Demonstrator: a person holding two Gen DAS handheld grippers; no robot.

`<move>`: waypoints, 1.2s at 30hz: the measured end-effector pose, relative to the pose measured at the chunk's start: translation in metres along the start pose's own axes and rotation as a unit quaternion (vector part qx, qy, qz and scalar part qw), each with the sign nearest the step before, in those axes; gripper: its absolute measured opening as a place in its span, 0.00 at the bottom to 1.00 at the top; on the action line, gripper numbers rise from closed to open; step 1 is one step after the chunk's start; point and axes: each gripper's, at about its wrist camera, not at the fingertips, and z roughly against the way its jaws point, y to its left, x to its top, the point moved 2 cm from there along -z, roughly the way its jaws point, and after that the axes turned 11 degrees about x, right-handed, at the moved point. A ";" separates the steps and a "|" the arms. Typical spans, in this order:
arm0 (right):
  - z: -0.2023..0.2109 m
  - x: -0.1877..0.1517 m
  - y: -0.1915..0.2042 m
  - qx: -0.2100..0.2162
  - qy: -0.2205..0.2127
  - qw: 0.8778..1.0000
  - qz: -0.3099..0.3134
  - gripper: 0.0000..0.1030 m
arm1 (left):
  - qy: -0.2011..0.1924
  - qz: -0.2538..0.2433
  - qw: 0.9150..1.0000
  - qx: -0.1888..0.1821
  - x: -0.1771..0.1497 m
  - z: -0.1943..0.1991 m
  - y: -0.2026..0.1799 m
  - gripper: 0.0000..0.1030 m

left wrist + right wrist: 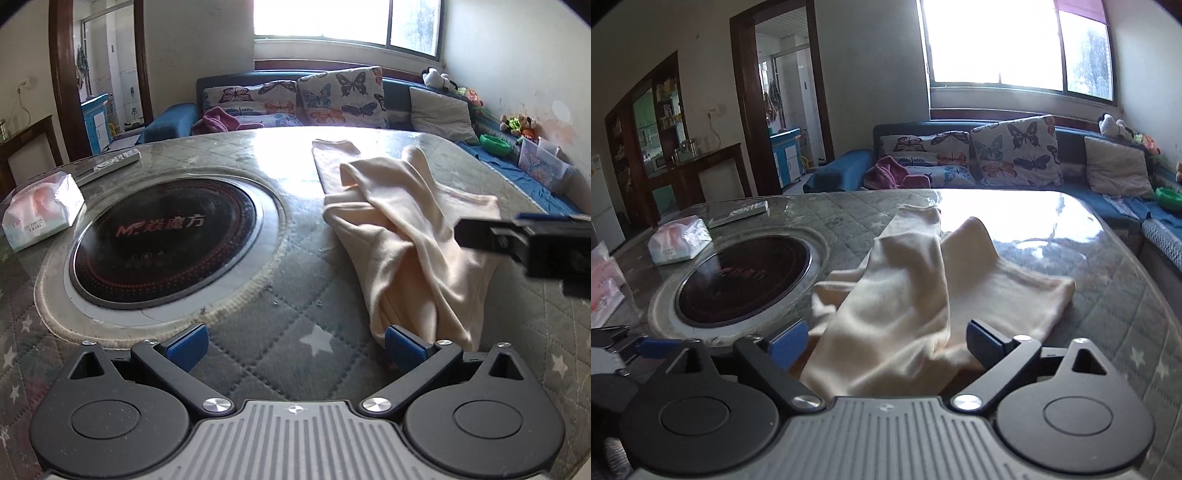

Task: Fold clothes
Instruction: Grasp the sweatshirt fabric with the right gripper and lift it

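I see the left gripper (295,345) with its jaws spread wide and nothing between them; its blue pads (186,343) hang over the quilted bench (258,354), and the right-hand pad sits just beside the near hem of the garment without pinching it. The right gripper (886,345) also has its jaws spread wide. The near end of the cream garment (886,317) lies in the gap between its pads, but neither pad presses on the cloth, so I read it as not gripped.

The garment (406,236) is a pale cream piece lying on the right half of the bench, running from the near edge toward the far side. It is loosely bunched, not flat: one long fold is draped over the rest, a narrow strip reaches toward the far edge, and one peak stands up in the middle.

To the left of the garment, a round black cooktop (166,236) is set into the bench. Beyond it lie a tissue pack (40,216) and a remote control (118,160), both well apart from the cloth. From the left wrist view, the right gripper's body enters at the right edge, above the garment. A sofa with butterfly cushions (340,98) stands behind the bench.
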 end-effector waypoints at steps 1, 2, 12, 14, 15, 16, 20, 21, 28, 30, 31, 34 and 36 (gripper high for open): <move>-0.004 0.003 -0.001 0.000 0.001 1.000 0.003 0.85 | 0.001 0.004 1.000 0.001 0.000 -0.001 0.003 1.00; -0.014 0.010 -0.003 0.002 0.005 1.000 0.007 0.81 | 0.002 0.007 1.000 0.003 0.001 -0.003 0.005 1.00; -0.084 0.057 0.004 0.008 0.030 0.997 0.069 0.71 | 0.017 0.036 0.999 0.014 -0.001 -0.013 0.028 1.00; -0.099 0.064 0.006 0.007 0.034 0.996 0.078 0.70 | 0.020 0.038 0.999 0.015 -0.002 -0.015 0.030 1.00; -0.107 0.066 0.007 0.005 0.039 0.996 0.086 0.69 | 0.021 0.039 0.999 0.016 -0.002 -0.015 0.031 1.00; -0.116 0.066 0.009 -0.002 0.046 0.994 0.096 0.68 | 0.022 0.041 0.999 0.017 -0.003 -0.016 0.032 1.00; -0.148 0.061 0.012 -0.031 0.083 0.987 0.135 0.57 | 0.026 0.043 0.999 0.018 -0.003 -0.018 0.036 1.00; -0.154 0.059 0.011 -0.041 0.092 0.985 0.144 0.47 | 0.026 0.044 0.999 0.018 -0.003 -0.019 0.037 1.00; -0.135 0.057 -0.001 -0.058 0.078 0.984 0.149 0.11 | 0.027 0.053 0.998 0.028 -0.001 -0.021 0.041 1.00; -0.115 0.061 -0.008 -0.061 0.060 0.986 0.143 0.05 | 0.025 0.055 0.998 0.027 0.000 -0.020 0.040 1.00; -0.106 0.062 -0.012 -0.065 0.051 0.986 0.142 0.04 | 0.024 0.054 0.998 0.026 0.001 -0.020 0.038 1.00; -0.073 0.064 -0.022 -0.077 0.026 0.987 0.138 0.04 | 0.018 0.050 0.998 0.023 0.004 -0.018 0.033 1.00; -0.049 0.062 -0.031 -0.089 0.010 0.987 0.134 0.03 | 0.011 0.046 0.999 0.018 0.009 -0.016 0.028 1.00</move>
